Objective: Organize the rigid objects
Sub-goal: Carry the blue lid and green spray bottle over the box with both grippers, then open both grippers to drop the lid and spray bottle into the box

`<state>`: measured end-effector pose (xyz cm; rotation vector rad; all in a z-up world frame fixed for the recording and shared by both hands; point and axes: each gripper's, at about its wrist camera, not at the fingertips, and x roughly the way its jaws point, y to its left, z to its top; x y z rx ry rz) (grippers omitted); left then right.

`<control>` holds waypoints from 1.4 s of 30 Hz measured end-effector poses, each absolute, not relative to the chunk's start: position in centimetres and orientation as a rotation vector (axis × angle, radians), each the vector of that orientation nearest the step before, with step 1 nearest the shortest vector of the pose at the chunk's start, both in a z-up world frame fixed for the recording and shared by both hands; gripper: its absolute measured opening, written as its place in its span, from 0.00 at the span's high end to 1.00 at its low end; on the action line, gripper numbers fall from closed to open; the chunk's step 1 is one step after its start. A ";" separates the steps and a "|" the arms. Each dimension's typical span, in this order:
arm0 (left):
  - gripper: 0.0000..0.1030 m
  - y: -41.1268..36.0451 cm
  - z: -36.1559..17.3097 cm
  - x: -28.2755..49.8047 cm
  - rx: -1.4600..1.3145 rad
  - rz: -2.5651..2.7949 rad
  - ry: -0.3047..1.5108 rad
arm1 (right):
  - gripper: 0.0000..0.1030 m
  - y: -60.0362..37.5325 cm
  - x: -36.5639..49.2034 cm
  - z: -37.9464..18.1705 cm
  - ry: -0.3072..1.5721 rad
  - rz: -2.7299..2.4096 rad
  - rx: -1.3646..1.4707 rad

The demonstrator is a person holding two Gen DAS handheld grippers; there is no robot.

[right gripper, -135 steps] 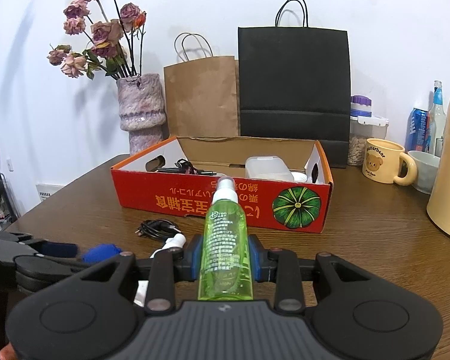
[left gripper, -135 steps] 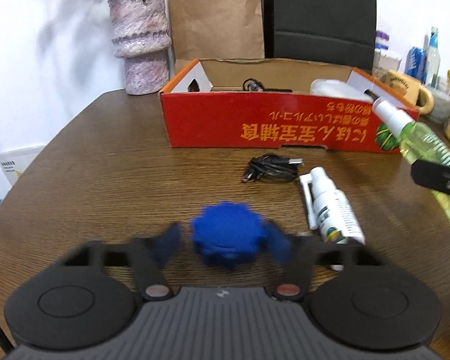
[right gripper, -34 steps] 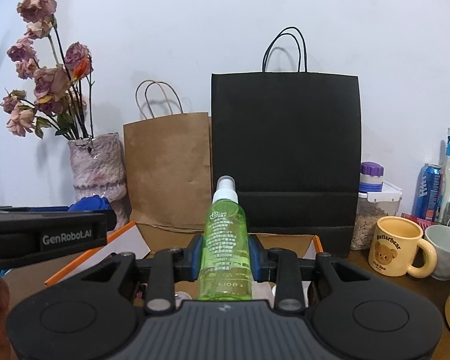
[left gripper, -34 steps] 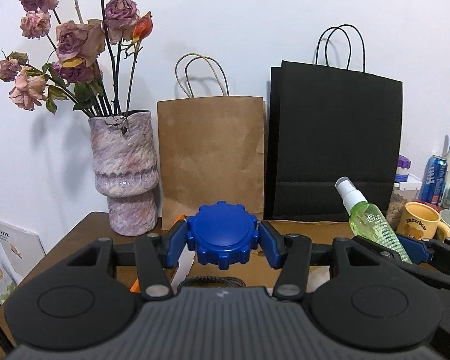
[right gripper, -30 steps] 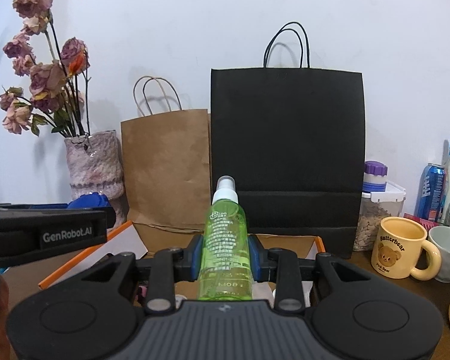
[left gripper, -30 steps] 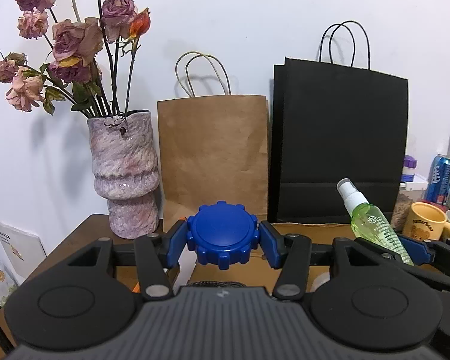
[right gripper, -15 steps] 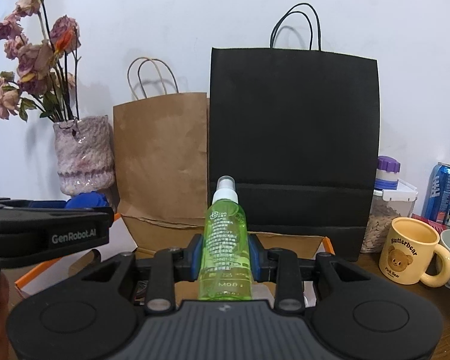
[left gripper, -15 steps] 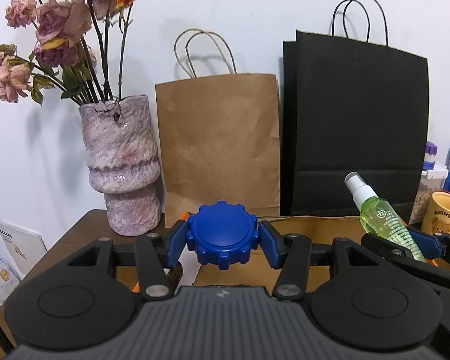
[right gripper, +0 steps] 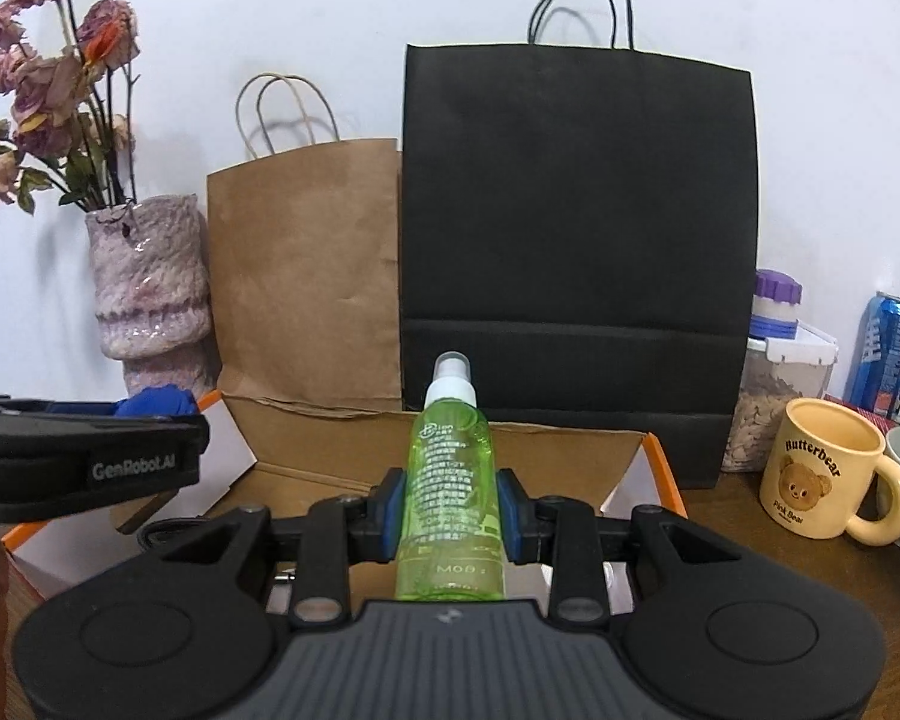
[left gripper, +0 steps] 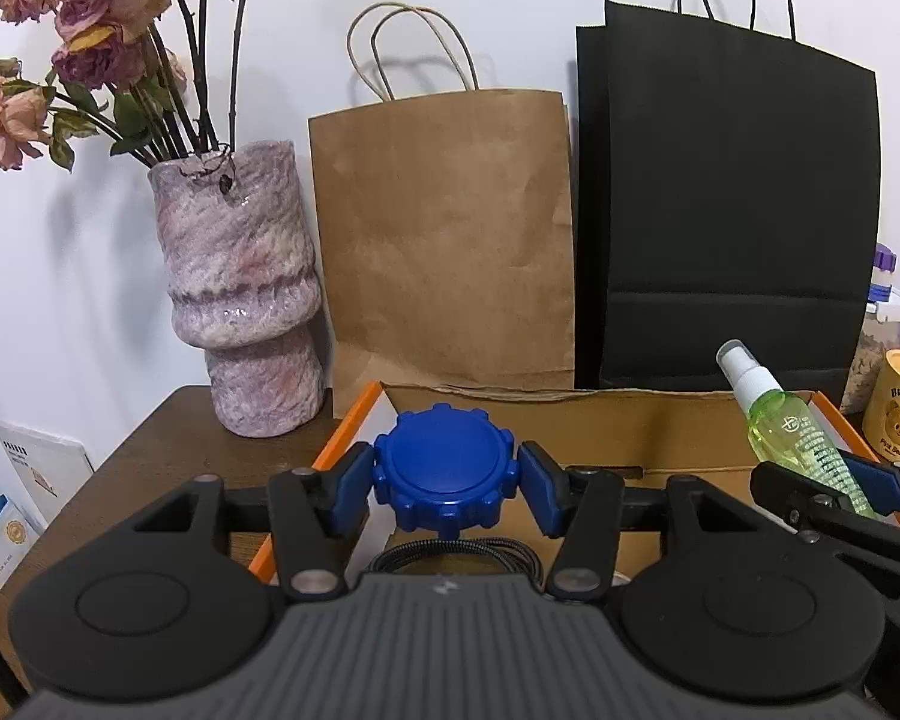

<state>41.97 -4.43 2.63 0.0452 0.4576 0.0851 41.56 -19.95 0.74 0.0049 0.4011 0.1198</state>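
My left gripper point(left gripper: 445, 489) is shut on a round blue knob-shaped lid point(left gripper: 444, 474) and holds it over the left end of the open orange cardboard box point(left gripper: 660, 420). My right gripper point(right gripper: 450, 507) is shut on a green spray bottle point(right gripper: 450, 480) with a white nozzle, held over the same box point(right gripper: 570, 450). The bottle also shows at the right in the left wrist view point(left gripper: 792, 426). A coiled black cable point(left gripper: 456, 555) lies in the box below the lid.
Behind the box stand a brown paper bag point(left gripper: 450, 240), a black paper bag point(left gripper: 732, 210) and a pink vase point(left gripper: 240, 300) of dried roses. A yellow bear mug point(right gripper: 822, 486), a purple-lidded jar point(right gripper: 774, 372) and a can point(right gripper: 885, 348) stand at the right on the wooden table point(right gripper: 780, 558).
Both grippers have moved forward and lower over the box, each still holding its object. Earlier they lifted the lid and bottle from the table in front of the box.
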 end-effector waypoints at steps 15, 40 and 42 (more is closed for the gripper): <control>0.00 -3.6 2.7 42.3 0.035 0.114 0.455 | 0.00 -20.6 41.6 0.9 0.391 0.065 -0.005; 0.00 -3.2 3.2 41.6 0.033 0.116 0.445 | 0.00 -20.4 40.8 1.5 0.384 0.077 -0.011; 0.00 -3.0 3.4 41.2 0.026 0.115 0.442 | 0.00 -20.4 40.5 1.7 0.380 0.080 -0.009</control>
